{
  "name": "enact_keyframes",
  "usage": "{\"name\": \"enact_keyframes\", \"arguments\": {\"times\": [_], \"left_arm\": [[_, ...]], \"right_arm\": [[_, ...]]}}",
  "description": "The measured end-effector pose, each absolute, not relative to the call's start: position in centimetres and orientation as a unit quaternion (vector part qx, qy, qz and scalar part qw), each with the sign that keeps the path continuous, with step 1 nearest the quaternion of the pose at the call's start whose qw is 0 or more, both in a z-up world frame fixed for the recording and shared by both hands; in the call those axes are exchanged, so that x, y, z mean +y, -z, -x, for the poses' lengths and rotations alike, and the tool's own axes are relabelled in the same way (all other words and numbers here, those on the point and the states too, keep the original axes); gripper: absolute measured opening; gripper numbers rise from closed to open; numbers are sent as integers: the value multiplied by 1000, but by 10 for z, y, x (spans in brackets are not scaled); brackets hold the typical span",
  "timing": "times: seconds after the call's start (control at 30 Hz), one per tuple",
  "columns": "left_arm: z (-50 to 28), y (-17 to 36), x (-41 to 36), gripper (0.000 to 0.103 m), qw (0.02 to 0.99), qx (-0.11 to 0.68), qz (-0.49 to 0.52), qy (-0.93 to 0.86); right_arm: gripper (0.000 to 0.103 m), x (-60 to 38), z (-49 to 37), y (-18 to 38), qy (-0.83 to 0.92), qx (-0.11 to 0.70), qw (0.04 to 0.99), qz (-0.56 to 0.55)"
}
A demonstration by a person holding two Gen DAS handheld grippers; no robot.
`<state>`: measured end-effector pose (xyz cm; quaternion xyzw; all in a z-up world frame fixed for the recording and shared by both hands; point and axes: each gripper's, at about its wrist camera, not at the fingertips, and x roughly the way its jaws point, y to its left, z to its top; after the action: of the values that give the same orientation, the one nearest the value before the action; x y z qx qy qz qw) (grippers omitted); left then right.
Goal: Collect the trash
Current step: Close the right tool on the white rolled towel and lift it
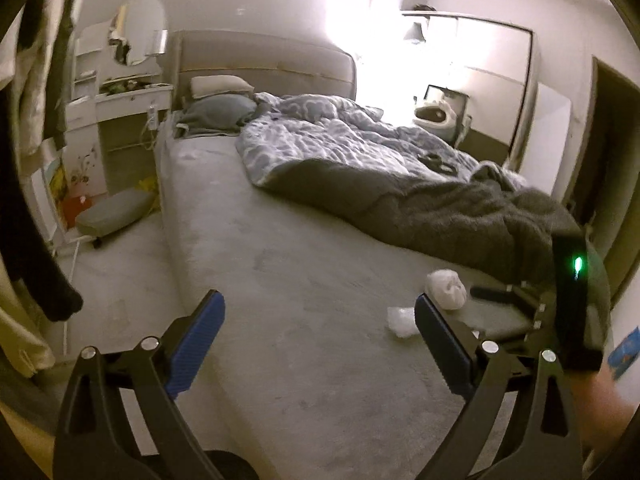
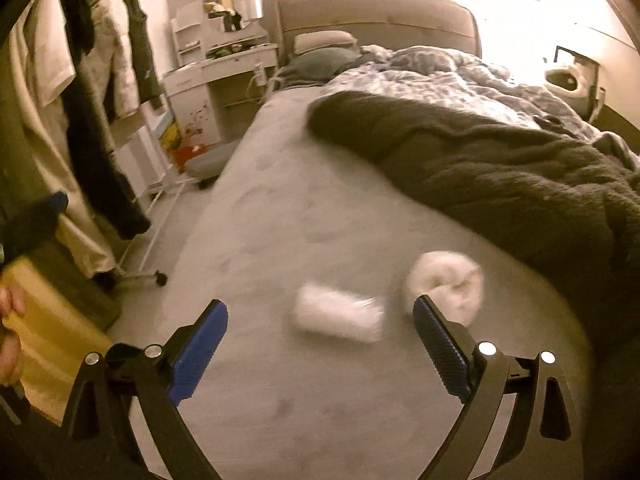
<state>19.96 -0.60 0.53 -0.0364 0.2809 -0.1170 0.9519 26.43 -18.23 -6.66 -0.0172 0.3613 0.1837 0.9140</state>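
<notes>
I'm over a grey bed (image 2: 280,240) with a rumpled dark duvet (image 2: 500,172) pushed aside. My right claw (image 2: 320,324) and left claw (image 1: 318,314) both gape wide, holding nothing. A crumpled white tissue ball (image 2: 444,280) and a flat white wrapper (image 2: 338,314) lie near each other on the sheet, just ahead of the right claw

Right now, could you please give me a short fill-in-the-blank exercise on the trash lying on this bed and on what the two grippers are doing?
1. The crumpled white wad and the flat white wrapper both lie on the bare grey ____.
2. The left gripper and the right gripper both have their jaws ____.
3. The number of white trash pieces lying ahead of the right gripper is ____.
4. The dark blanket lies behind the wad, on the ____ side of the right wrist view.

Missing words: mattress; open; two; right
</notes>
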Motion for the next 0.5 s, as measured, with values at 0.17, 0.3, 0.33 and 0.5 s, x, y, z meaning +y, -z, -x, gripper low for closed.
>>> {"name": "enact_keyframes", "arguments": {"times": [0.17,0.3,0.33,0.5], "left_arm": [[-212,11,-34,99,945,296,25,140],[-222,26,-56,99,938,315,3,142],[-225,29,-60,99,937,318,-1,143],[-237,42,-81,99,930,333,-7,157]], "right_arm": [[95,-206,-279,65,-164,356,920,13],[95,-215,-291,71,-155,361,919,24],[96,-218,-296,72,-155,363,918,25],[96,-222,-308,85,-151,378,912,40]]}}
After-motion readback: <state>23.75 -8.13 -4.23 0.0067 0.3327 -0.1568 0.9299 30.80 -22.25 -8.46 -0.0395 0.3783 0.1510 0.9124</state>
